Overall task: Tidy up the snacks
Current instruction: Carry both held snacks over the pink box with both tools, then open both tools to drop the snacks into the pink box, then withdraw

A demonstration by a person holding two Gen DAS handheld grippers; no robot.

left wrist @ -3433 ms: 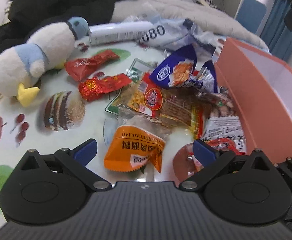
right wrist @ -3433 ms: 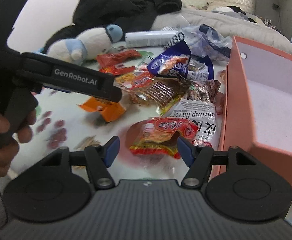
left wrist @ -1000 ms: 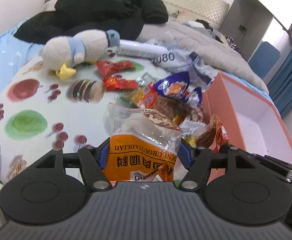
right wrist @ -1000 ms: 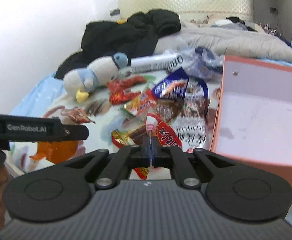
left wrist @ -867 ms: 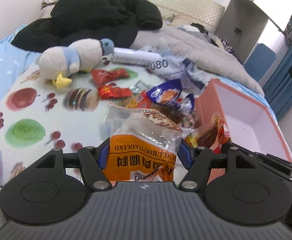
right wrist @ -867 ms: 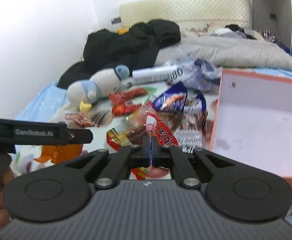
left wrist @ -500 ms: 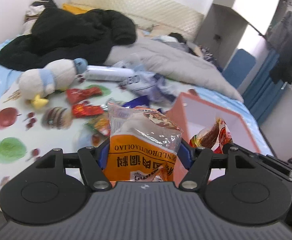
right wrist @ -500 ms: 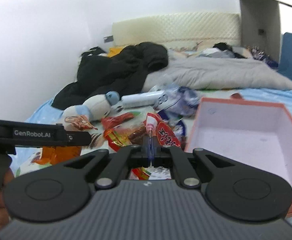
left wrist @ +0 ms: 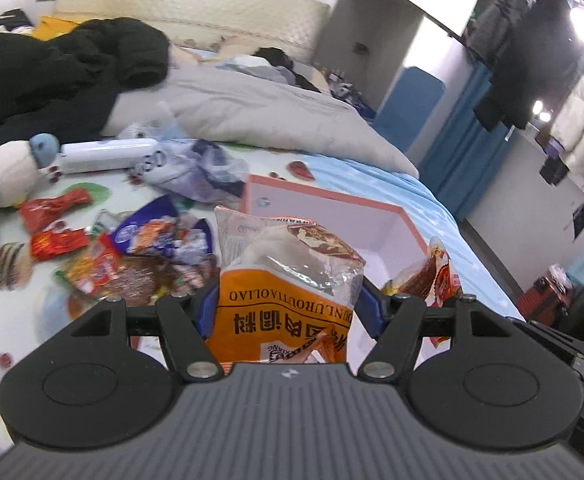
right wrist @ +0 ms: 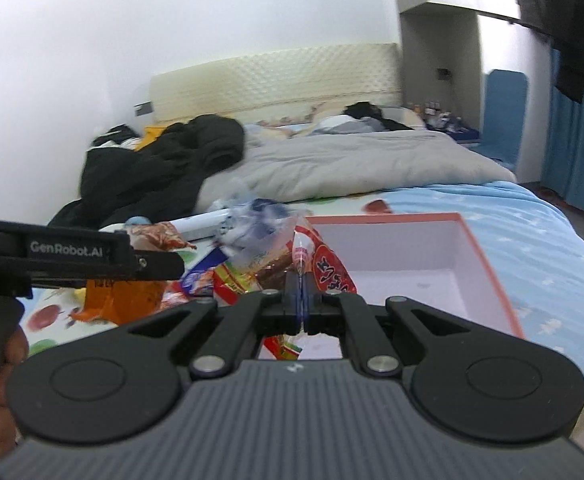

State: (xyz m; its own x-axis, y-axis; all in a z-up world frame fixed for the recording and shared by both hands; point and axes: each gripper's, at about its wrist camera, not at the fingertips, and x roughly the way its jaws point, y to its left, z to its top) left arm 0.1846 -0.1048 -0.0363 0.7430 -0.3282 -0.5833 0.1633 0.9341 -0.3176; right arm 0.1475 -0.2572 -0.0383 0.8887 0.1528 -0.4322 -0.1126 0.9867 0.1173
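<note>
My left gripper [left wrist: 288, 304] is shut on an orange and clear snack bag [left wrist: 284, 280] and holds it up in the air in front of the open pink box [left wrist: 396, 216]. My right gripper [right wrist: 301, 286] is shut on the edge of a red snack packet [right wrist: 328, 264], held near the box's left side [right wrist: 488, 264]. That red packet also shows at the right in the left wrist view [left wrist: 432, 272]. The left gripper with its orange bag [right wrist: 124, 292] shows at the left of the right wrist view. The box looks empty.
Several snack packets [left wrist: 132, 252] lie in a pile on the fruit-print sheet left of the box. A plush penguin [left wrist: 4, 176], a white tube [left wrist: 104, 156] and a crumpled plastic bag [left wrist: 196, 168] lie behind them. A black coat [left wrist: 52, 76] and grey duvet [left wrist: 260, 112] cover the bed beyond.
Both grippers have risen and swung right toward the box, each carrying its packet. The snack pile has dropped to the left of the left wrist view.
</note>
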